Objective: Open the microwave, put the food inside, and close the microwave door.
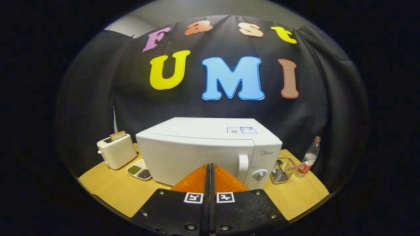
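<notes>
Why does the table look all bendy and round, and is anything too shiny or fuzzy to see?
In the gripper view, the fisheye lens bends straight lines, so the table edge curves. The microwave is bright and sharp, door closed. The bottle and toaster off to the sides look small and squeezed. The gripper fingers are shut together, close up, in front of the microwave.

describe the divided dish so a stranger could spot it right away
Start at the white microwave on the wooden table. Between it and the toaster lies a low white dish, beyond the shut gripper. Two compartments set it apart: one holds green bits, one dark.
</notes>
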The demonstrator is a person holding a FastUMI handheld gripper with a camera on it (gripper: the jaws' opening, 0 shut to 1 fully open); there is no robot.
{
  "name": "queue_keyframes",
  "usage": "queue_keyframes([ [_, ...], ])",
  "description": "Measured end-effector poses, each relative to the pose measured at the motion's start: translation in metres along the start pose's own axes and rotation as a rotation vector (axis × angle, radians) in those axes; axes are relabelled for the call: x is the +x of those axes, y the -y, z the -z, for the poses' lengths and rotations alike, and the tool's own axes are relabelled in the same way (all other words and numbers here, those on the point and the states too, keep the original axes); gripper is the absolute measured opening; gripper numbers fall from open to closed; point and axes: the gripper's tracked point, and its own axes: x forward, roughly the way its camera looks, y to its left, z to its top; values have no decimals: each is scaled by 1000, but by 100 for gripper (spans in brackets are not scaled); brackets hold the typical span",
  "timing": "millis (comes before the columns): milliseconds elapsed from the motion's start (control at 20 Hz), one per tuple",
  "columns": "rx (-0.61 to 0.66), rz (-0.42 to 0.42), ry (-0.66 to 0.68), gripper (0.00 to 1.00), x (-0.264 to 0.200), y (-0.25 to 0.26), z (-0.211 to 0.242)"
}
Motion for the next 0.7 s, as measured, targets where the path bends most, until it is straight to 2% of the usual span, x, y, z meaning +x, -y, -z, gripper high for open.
queue_keyframes([
  [300,29,26,55,1,-70,5,-24],
  [700,36,64,137,1,-156,2,-35],
])
